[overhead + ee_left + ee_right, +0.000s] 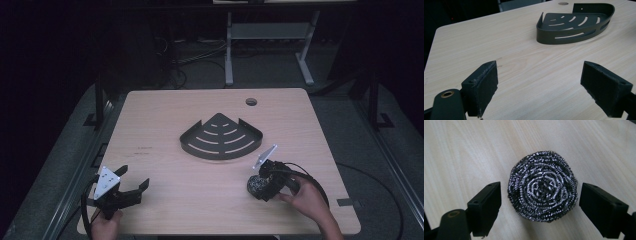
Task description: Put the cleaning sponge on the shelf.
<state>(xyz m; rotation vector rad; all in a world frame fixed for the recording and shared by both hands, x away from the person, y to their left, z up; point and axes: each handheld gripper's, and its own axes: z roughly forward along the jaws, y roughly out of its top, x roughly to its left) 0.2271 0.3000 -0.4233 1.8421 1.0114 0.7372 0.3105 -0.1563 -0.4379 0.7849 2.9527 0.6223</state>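
Item count: one light wooden table (165,115); one dark slotted corner shelf basket (221,137); one steel-wool scouring pad (542,186); two handheld grippers, left gripper (131,186) and right gripper (257,186); two hands, left hand (106,225), right hand (306,199).

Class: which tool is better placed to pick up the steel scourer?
Right. The right tool is open with the steel scourer between its jaws; the left tool is open over bare table.
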